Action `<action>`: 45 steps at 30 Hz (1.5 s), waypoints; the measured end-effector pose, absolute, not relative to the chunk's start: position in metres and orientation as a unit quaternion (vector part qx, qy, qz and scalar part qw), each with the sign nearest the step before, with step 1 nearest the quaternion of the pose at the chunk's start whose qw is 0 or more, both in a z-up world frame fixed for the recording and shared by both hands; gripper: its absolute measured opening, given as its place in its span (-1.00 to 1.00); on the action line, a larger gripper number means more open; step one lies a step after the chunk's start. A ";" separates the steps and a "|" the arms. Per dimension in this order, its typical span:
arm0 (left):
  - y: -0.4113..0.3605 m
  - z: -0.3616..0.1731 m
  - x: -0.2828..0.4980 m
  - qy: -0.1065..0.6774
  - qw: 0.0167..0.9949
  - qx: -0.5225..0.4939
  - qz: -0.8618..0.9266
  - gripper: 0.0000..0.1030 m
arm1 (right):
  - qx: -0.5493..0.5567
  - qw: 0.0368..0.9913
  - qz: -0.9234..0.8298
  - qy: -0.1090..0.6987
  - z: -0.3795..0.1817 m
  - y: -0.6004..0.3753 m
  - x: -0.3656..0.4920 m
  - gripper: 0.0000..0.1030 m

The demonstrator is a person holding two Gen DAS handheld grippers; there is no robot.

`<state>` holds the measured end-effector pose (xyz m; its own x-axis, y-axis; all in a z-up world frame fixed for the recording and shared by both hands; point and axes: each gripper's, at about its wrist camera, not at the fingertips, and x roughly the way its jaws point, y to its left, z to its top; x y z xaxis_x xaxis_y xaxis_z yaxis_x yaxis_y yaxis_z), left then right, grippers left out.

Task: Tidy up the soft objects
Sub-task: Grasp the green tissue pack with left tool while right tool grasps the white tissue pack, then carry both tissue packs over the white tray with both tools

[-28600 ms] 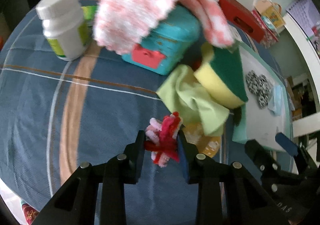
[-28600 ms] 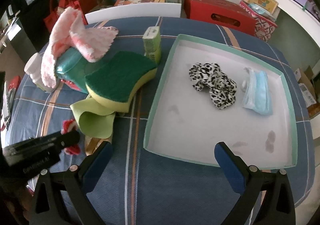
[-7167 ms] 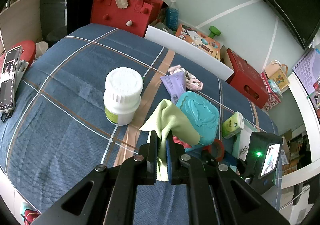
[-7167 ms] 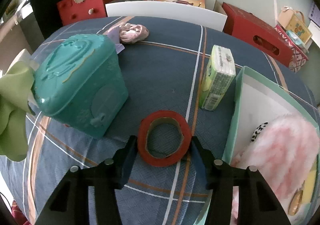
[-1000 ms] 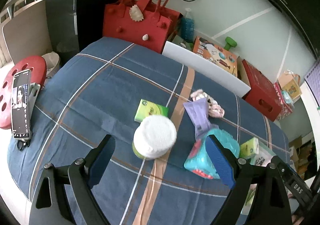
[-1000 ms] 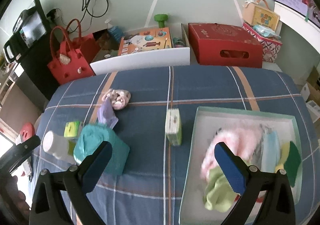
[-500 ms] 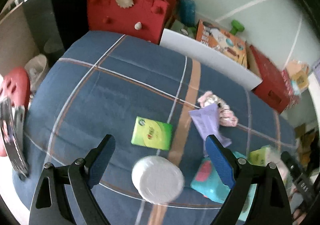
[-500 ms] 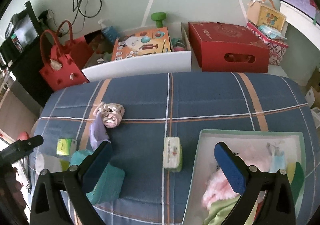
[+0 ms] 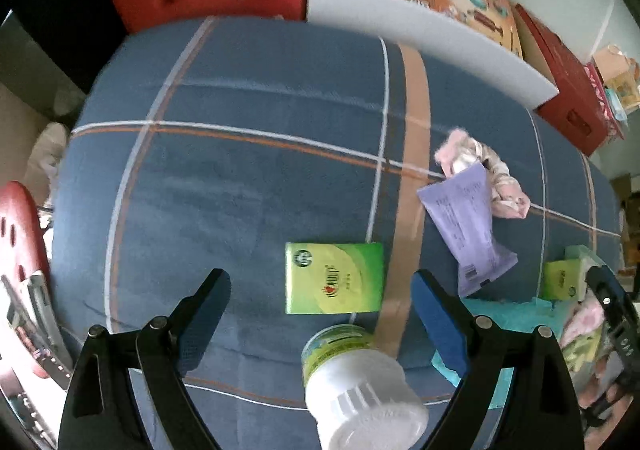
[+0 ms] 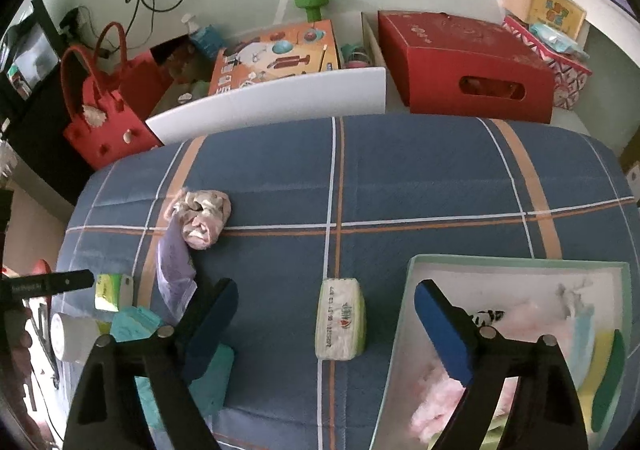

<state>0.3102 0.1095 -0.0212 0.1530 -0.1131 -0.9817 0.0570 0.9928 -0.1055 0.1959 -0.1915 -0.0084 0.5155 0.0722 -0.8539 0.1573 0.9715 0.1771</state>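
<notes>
My left gripper [image 9: 320, 306] is open and empty, held above a green tissue pack [image 9: 334, 277] and a white bottle [image 9: 360, 386]. A pink scrunchie [image 9: 486, 174] lies beside a purple packet [image 9: 464, 222] on the blue bed cover. My right gripper [image 10: 324, 314] is open and empty above a second tissue pack [image 10: 341, 324]. The scrunchie [image 10: 202, 220] lies far left of it. The mint tray [image 10: 408, 314] at right holds a pink fluffy cloth [image 10: 436, 406], a face mask [image 10: 580, 326], a sponge [image 10: 608, 378] and a leopard scrunchie [image 10: 486, 317].
A teal box [image 10: 208, 366] sits at the lower left, also in the left wrist view [image 9: 500, 314]. A red bag [image 10: 106, 106], a white board [image 10: 272, 102] and a red box [image 10: 468, 66] stand behind the bed. A red stool [image 9: 20, 250] is at left.
Both grippers have moved forward and lower over the bed. The green tissue pack now sits between the left fingers. The right view has closed in on the tissue pack and tray.
</notes>
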 end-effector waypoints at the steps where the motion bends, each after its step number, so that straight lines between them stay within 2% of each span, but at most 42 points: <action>1: 0.109 -0.024 0.313 0.654 0.754 -0.023 -0.060 0.78 | 0.115 0.862 -0.024 0.494 -0.010 -0.191 0.196 0.63; 4: 0.105 -0.038 0.321 0.678 0.732 -0.021 -0.058 0.78 | 0.114 0.857 -0.021 0.502 -0.018 -0.188 0.197 0.55; 6: 0.105 -0.047 0.326 0.690 0.722 -0.024 -0.055 0.78 | 0.108 0.857 -0.023 0.504 -0.020 -0.187 0.196 0.35; 10: 0.107 -0.061 0.334 0.709 0.703 -0.028 -0.053 0.78 | 0.100 0.855 -0.025 0.508 -0.024 -0.187 0.197 0.31; 12: 0.108 -0.065 0.337 0.713 0.699 -0.025 -0.046 0.78 | 0.096 0.853 -0.025 0.512 -0.028 -0.186 0.198 0.11; 16: 0.107 -0.073 0.349 0.722 0.690 -0.023 -0.044 0.74 | 0.093 0.851 -0.025 0.516 -0.031 -0.187 0.199 0.09; 18: 0.102 -0.078 0.351 0.723 0.689 -0.022 -0.046 0.63 | 0.093 0.851 -0.025 0.516 -0.031 -0.188 0.199 -0.09; 22: 0.099 -0.088 0.356 0.726 0.684 -0.030 -0.058 0.31 | 0.093 0.852 -0.025 0.515 -0.031 -0.190 0.198 -0.25; 24: 0.093 -0.090 0.354 0.724 0.687 -0.029 -0.060 0.27 | 0.092 0.851 -0.025 0.516 -0.032 -0.190 0.198 -0.39; 33: 0.093 -0.080 0.347 0.712 0.699 -0.043 -0.054 0.26 | 0.096 0.850 -0.027 0.518 -0.033 -0.195 0.196 -0.53; 45: 0.097 -0.010 0.313 0.657 0.751 -0.047 -0.044 0.26 | 0.113 0.869 -0.019 0.481 0.004 -0.199 0.166 -0.54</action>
